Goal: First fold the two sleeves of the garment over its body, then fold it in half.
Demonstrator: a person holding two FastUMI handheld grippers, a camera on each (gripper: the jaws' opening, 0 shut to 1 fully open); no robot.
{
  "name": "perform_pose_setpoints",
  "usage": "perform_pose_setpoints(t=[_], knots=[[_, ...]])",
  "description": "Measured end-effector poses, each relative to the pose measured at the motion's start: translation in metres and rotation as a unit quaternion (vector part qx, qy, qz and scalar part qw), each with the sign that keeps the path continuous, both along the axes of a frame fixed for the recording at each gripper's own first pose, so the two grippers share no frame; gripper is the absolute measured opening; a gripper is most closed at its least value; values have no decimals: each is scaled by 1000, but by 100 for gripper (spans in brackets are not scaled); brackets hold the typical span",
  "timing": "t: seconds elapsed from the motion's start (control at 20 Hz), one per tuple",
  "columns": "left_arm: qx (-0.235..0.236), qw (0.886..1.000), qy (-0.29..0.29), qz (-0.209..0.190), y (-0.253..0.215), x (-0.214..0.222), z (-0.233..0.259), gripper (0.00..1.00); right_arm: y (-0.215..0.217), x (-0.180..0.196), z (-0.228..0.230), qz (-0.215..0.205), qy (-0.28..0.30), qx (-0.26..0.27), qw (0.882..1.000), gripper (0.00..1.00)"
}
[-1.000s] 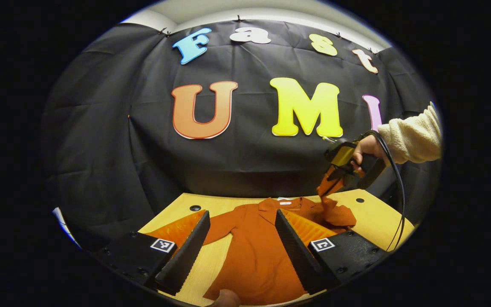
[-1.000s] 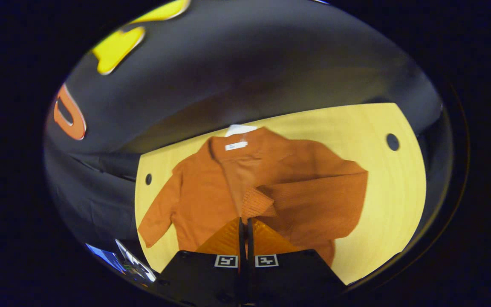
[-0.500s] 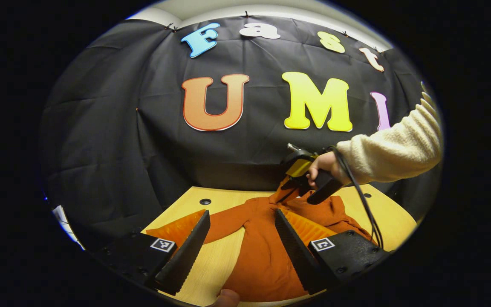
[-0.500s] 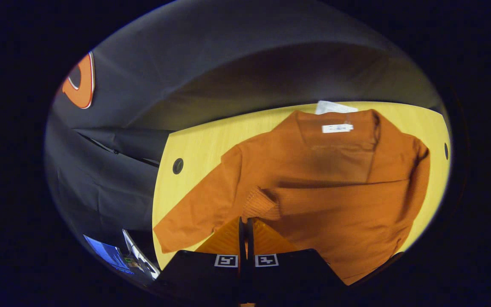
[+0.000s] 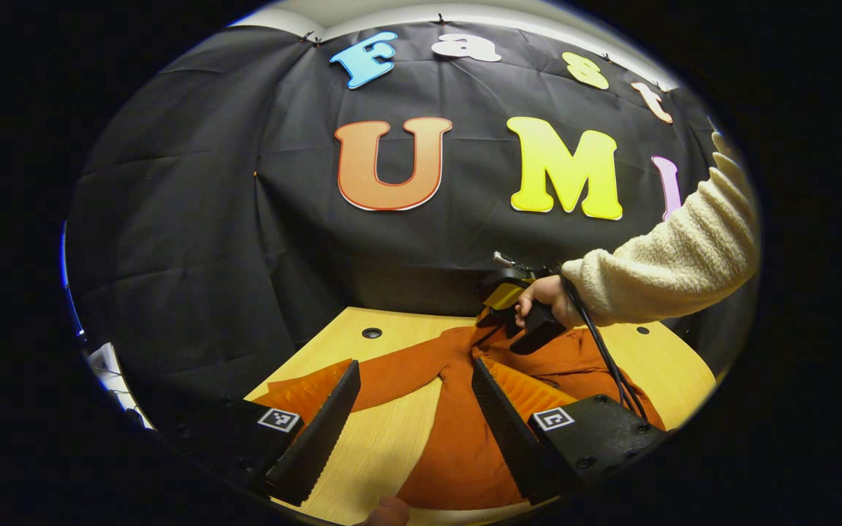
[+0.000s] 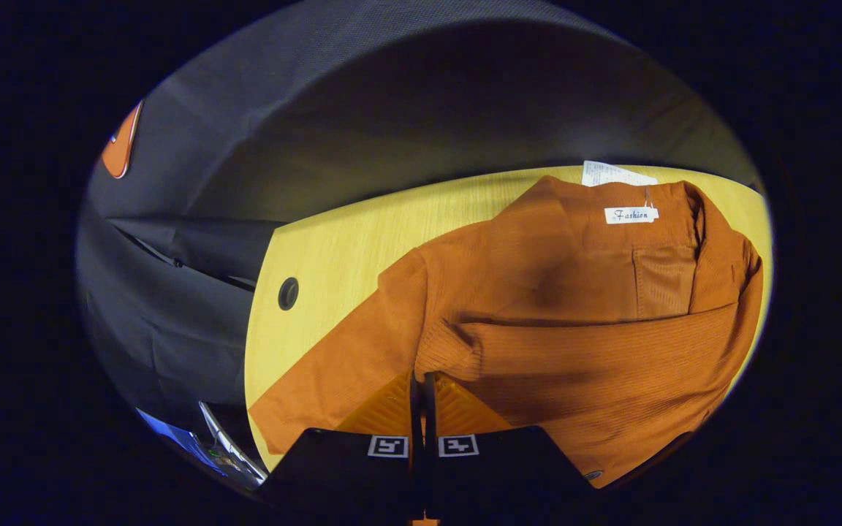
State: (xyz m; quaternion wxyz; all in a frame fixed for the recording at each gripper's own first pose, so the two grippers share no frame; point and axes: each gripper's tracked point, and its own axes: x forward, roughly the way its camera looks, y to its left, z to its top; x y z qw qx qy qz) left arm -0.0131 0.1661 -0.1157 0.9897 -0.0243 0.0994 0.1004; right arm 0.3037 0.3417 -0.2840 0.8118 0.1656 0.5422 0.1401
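An orange garment (image 6: 574,292) lies on the wooden table (image 6: 333,248), collar and label at the far side. One sleeve (image 6: 611,358) is drawn across the body, and its ribbed cuff (image 6: 449,352) sits between the fingertips of my right gripper (image 6: 421,378), which is shut on it. The other sleeve (image 6: 319,387) stretches out flat toward the table edge. In the left gripper view my left gripper (image 5: 414,369) hovers open above the garment (image 5: 457,438) and that outstretched sleeve (image 5: 392,369). Farther off, a hand in a cream sleeve holds the right gripper (image 5: 485,332) low over the garment's chest.
The table has round holes (image 6: 288,292) (image 5: 372,332) (image 5: 637,330) near its far corners. A white paper tag (image 6: 615,174) lies beyond the collar. A black cable (image 5: 607,365) trails from the right gripper over the garment. The booth's black cloth wall stands close behind the table.
My right gripper has carried the cuff leftward across the garment's body, laying that sleeve over the chest. The left gripper stays open and has barely shifted.
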Motion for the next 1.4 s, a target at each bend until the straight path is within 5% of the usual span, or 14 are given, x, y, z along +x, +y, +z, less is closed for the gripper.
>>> perform_pose_setpoints(t=[0.2,0.3,0.35,0.45,0.5,0.55,0.65,1.0,1.2,1.4], knots=[[-1,1000,1,8,6,-1,-3,100,7,-2,4,3,-2,13,1000,12],[-1,1000,5,14,11,1,-7,100,11,-7,10,15,-1,17,1000,35],[-1,1000,8,18,15,1,-9,100,15,-10,12,16,1,27,1000,35],[4,999,11,31,25,1,-12,100,15,-19,24,12,11,40,999,59],[9,999,13,38,31,2,-11,100,15,-21,27,14,13,43,999,80],[16,999,15,48,40,4,-12,99,9,-25,32,16,13,39,999,77],[16,998,19,62,54,11,-18,99,5,-33,44,32,0,41,999,94],[-31,988,51,143,133,46,-44,99,-41,-76,103,72,-61,43,995,93],[-75,972,92,202,188,64,-83,100,-77,-107,126,72,-90,44,992,96],[-140,951,164,220,218,75,-131,99,-110,-145,134,68,-102,45,991,93]])
